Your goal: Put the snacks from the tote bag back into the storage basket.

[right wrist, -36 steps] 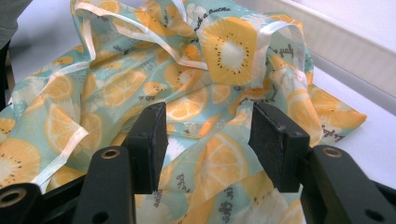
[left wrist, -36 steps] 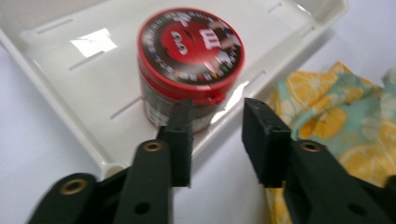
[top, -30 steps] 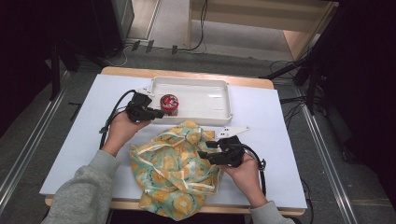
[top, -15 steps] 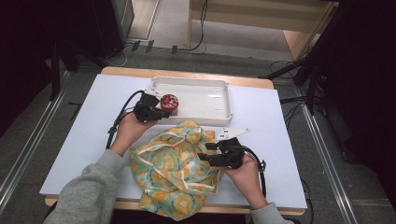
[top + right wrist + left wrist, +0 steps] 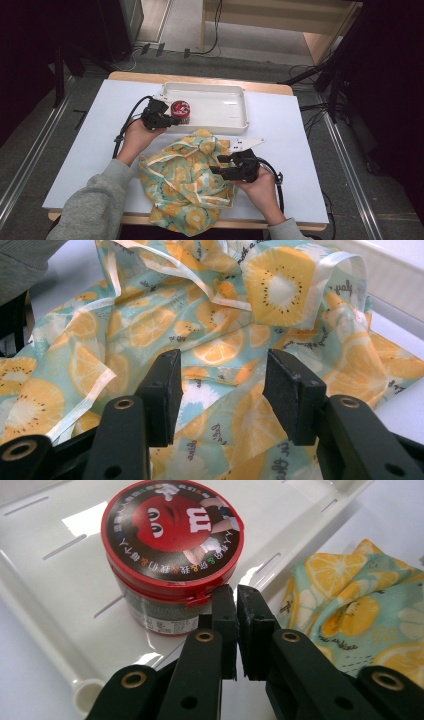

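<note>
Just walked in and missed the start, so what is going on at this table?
A person sits at a white table with tongs in each hand. The left tongs are shut, their tips right beside a red-lidded candy jar that stands in a white tray; they hold nothing. The right tongs are open over a crumpled lemon-print fabric bag lying at the table's near edge, with no cloth between the jaws yet.
</note>
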A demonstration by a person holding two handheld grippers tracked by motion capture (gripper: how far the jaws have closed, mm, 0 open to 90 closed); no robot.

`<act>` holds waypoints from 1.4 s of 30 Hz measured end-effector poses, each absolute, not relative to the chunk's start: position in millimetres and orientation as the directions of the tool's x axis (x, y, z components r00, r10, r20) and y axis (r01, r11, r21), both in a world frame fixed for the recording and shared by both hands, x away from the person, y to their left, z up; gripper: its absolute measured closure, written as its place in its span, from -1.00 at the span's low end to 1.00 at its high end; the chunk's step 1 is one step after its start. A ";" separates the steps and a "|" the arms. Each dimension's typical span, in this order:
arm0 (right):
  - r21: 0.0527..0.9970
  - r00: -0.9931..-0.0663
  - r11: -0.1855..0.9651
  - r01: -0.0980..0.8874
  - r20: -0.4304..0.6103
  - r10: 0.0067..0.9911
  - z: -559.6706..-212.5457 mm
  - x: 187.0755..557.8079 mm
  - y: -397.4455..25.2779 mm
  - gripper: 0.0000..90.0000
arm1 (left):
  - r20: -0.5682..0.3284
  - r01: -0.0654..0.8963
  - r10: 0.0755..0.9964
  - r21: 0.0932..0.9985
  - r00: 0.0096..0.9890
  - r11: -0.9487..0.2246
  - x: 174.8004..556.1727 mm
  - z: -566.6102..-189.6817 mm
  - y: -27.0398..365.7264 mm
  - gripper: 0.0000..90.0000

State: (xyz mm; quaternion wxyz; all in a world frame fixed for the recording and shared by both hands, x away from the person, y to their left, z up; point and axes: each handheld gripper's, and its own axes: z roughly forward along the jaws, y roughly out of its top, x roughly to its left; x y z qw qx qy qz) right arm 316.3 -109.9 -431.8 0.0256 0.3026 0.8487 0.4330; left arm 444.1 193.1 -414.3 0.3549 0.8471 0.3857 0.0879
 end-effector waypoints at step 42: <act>0.748 -0.807 0.433 0.502 0.225 0.547 -432.7 315.4 -111.0 0.12 | -0.163 0.632 0.792 0.703 0.588 -0.325 472.8 -413.9 229.1 0.92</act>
